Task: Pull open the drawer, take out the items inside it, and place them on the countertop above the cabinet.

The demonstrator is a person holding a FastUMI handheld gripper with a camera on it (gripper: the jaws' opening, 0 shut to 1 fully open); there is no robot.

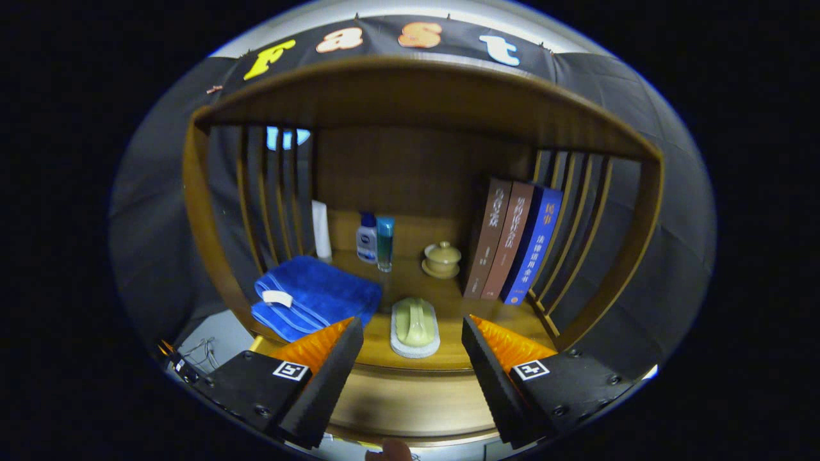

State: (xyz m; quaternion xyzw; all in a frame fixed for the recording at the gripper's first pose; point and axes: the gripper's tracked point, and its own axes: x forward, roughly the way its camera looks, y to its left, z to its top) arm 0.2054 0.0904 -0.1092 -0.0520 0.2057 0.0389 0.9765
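Observation:
My gripper (pixel 410 358) is open, with nothing between its fingers, and it hangs just in front of the wooden cabinet's countertop (pixel 448 301). A pale green scrubbing brush (pixel 415 325) lies on the countertop near its front edge, just ahead of the gap between the fingers. A folded blue towel (pixel 314 296) lies on the countertop beyond the left finger. Below the countertop's rim the cabinet's wooden front (pixel 410 400) shows between the fingers; I cannot tell whether the drawer there stands open or closed.
Further back stand a white tube (pixel 321 229), two small bottles (pixel 375 240) and a lidded ceramic cup on a saucer (pixel 441 259). Three books (pixel 516 246) lean against the slatted right side. Slatted sides and a wooden top enclose the shelf space.

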